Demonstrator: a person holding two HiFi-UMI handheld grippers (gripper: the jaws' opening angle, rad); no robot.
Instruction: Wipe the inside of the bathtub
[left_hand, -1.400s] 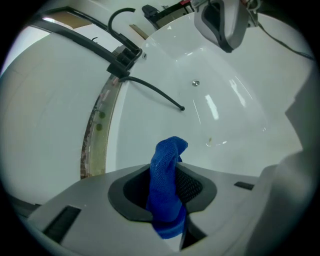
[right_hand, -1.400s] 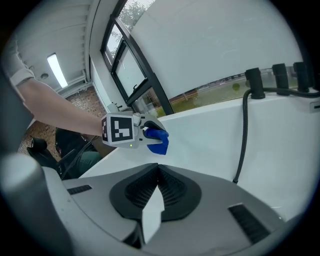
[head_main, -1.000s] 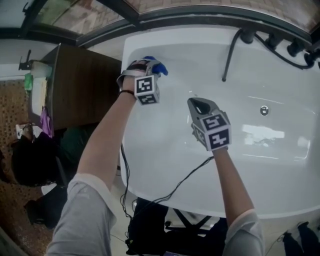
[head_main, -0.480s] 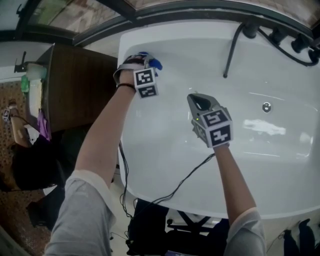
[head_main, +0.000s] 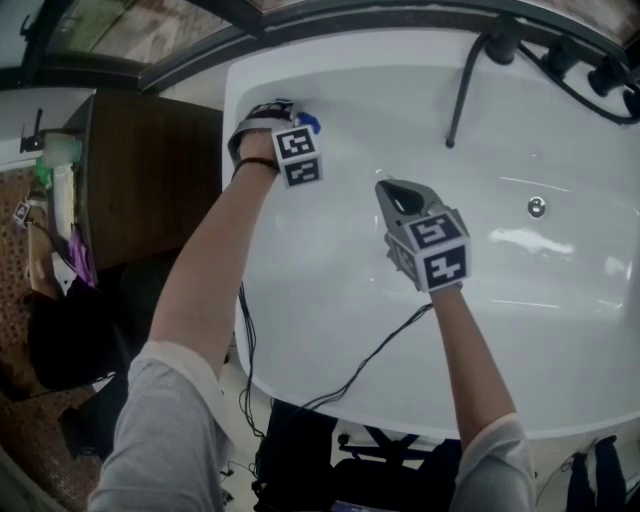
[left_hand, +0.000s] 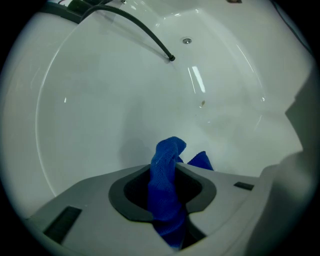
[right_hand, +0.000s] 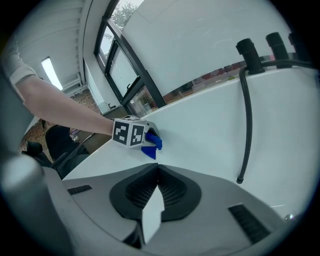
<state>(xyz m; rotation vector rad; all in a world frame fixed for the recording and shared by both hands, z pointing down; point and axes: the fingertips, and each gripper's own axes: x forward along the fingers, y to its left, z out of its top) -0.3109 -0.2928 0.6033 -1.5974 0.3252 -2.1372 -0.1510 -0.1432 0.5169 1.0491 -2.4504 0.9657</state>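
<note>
— Posture of the arms?
— Left arm stretched well forward, forearm bare and straight, hand at the far left corner of the bathtub (head_main: 330, 300), just inside the rim. Right arm reaching less far, over the middle of the basin, pointing toward the far end.

— State of the left gripper (head_main: 303, 125)?
— Clamped on a blue cloth (left_hand: 165, 172). Fabric pinched upright between the jaws, one end poking out past the tips, a second fold showing just beside it.

— Position of that cloth against the tub?
— Judged from the right gripper view: laid against the sloping white inner wall just below the left rim. Firmness of contact not verifiable.

— State of the right gripper (right_hand: 156, 192)?
— Pressed together at the tips, gripping nothing. Pale wedge visible lower down between the pads; nature undetermined. Positioned over the basin floor, well apart from the cloth; height above the surface not determinable.

— Other items?
— Noted: dark hose (head_main: 462, 85) hanging down the far wall, and round metal fitting (head_main: 537, 207) on the tub wall to the right of the right gripper.
</note>
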